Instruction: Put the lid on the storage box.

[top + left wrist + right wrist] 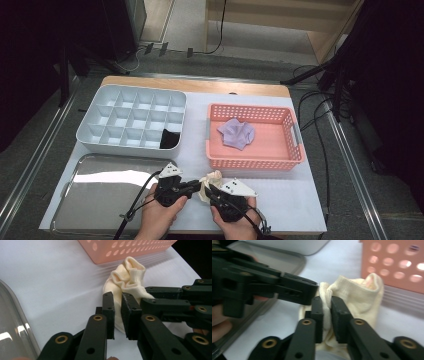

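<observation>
Pinching thin folds of the cream sock [126, 280] between them, left gripper [117, 312] and right gripper [326, 315] risk slippage if pulled apart, dropping it short of the pink basket [295, 150].

The cream sock [210, 181] is small, ribbed at its cuff and bunched up. It lies on the white table at the near edge, just before the pink basket [255, 162].

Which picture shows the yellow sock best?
The left gripper view: the cream sock is sharp, its ribbed cuff plain. The right gripper view shows it blurred between the jaws, and in the high view it is a small lump by the pink basket.
</observation>
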Demonstrator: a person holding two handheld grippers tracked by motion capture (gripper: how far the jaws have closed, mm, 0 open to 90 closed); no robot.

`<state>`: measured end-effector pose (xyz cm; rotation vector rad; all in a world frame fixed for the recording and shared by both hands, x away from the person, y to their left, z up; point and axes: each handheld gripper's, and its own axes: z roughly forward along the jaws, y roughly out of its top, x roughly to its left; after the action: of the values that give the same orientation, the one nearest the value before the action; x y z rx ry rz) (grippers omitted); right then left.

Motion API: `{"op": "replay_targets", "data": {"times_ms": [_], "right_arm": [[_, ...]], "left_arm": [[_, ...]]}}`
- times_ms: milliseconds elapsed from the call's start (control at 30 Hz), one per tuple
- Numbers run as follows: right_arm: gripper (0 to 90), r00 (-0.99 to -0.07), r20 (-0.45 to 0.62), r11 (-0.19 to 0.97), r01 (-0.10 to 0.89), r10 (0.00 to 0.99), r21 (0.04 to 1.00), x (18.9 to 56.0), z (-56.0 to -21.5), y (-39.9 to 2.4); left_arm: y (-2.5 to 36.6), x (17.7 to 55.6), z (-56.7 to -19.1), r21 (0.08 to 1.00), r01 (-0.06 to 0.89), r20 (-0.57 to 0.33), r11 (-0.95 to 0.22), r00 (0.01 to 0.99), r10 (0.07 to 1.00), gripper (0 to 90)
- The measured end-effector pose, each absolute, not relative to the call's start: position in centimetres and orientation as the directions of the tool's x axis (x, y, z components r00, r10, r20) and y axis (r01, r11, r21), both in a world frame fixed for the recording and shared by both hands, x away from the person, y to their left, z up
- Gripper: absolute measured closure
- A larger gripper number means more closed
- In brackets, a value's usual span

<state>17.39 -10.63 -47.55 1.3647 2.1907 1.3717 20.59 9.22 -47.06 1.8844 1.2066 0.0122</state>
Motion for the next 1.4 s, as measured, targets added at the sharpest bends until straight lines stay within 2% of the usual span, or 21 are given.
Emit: {"op": "replay_targets", "data": {"times_ms": [33, 167, 267, 367, 400, 533, 600, 633, 767, 900, 967, 1100, 1133, 1167, 1200, 1233, 1400], "right_arm": [[69.7, -0.554, 0.286, 0.111, 0.575, 0.782, 0.811, 17.2, -47.2, -11.1], [65.8, -0.549, 0.298, 0.057, 0.538, 0.781, 0.841, 16.9, -46.3, -12.4], [66.6, -0.507, 0.344, -0.045, 0.513, 0.791, 0.858, 16.7, -45.7, -15.1], [68.3, -0.48, 0.343, -0.049, 0.524, 0.808, 0.85, 16.9, -45.9, -15.8], [68.8, -0.443, 0.351, -0.041, 0.573, 0.825, 0.818, 17.2, -46.6, -16.1], [69.0, -0.447, 0.349, -0.014, 0.599, 0.824, 0.801, 17.2, -47.3, -15.8], [69.1, -0.455, 0.342, 0.022, 0.626, 0.822, 0.779, 17.4, -47.8, -15.2], [70.8, -0.466, 0.352, 0.039, 0.645, 0.812, 0.763, 17.6, -48.2, -14.7], [70.9, -0.489, 0.343, 0.044, 0.622, 0.802, 0.782, 17.2, -47.9, -14.2], [65.8, -0.501, 0.348, 0.011, 0.582, 0.792, 0.813, 16.4, -46.9, -14.5], [60.9, -0.525, 0.345, 0.038, 0.587, 0.778, 0.809, 16.2, -47.0, -14.2], [59.0, -0.536, 0.302, 0.096, 0.592, 0.788, 0.8, 16.2, -47.5, -13.3], [60.8, -0.524, 0.289, 0.101, 0.595, 0.801, 0.798, 16.3, -47.6, -13.2], [72.2, -0.5, 0.29, 0.095, 0.611, 0.816, 0.786, 16.4, -47.7, -13.2], [72.2, -0.5, 0.29, 0.095, 0.611, 0.816, 0.786, 16.4, -47.7, -13.2], [83.1, -0.493, 0.298, 0.092, 0.623, 0.817, 0.777, 16.5, -47.7, -13.5], [88.5, -0.484, 0.297, 0.081, 0.618, 0.823, 0.782, 16.5, -47.5, -14.0]], "left_arm": [[9.3, 20.6, -47.0, 0.67, 0.729, -0.417, -0.143, 0.529, 0.739, 83.3], [9.5, 20.4, -46.7, 0.686, 0.716, -0.426, -0.132, 0.542, 0.724, 80.3], [9.9, 20.1, -46.3, 0.702, 0.7, -0.414, -0.134, 0.553, 0.723, 72.0], [10.0, 20.1, -46.4, 0.696, 0.706, -0.409, -0.134, 0.543, 0.734, 67.0], [10.0, 20.2, -46.5, 0.689, 0.714, -0.418, -0.125, 0.532, 0.736, 65.9], [9.6, 20.3, -46.9, 0.665, 0.732, -0.426, -0.149, 0.536, 0.729, 66.4], [9.4, 20.4, -47.2, 0.656, 0.739, -0.426, -0.156, 0.533, 0.731, 70.5], [9.2, 20.5, -47.3, 0.65, 0.743, -0.428, -0.158, 0.53, 0.732, 75.3], [9.0, 20.5, -47.4, 0.649, 0.745, -0.433, -0.154, 0.528, 0.731, 77.2], [9.4, 20.4, -46.9, 0.672, 0.731, -0.434, -0.119, 0.519, 0.737, 65.6], [9.5, 20.4, -46.5, 0.679, 0.728, -0.446, -0.096, 0.512, 0.734, 59.0], [9.1, 20.4, -46.3, 0.672, 0.734, -0.446, -0.094, 0.504, 0.74, 46.0], [8.9, 20.4, -46.3, 0.674, 0.732, -0.44, -0.1, 0.506, 0.742, 46.0], [8.5, 20.5, -46.4, 0.668, 0.736, -0.435, -0.107, 0.503, 0.747, 44.0], [8.5, 20.5, -46.4, 0.668, 0.736, -0.435, -0.107, 0.503, 0.747, 44.0], [8.2, 20.7, -46.7, 0.659, 0.742, -0.419, -0.119, 0.494, 0.762, 44.0], [8.2, 21.1, -47.2, 0.626, 0.766, -0.399, -0.144, 0.474, 0.785, 47.1]]}}
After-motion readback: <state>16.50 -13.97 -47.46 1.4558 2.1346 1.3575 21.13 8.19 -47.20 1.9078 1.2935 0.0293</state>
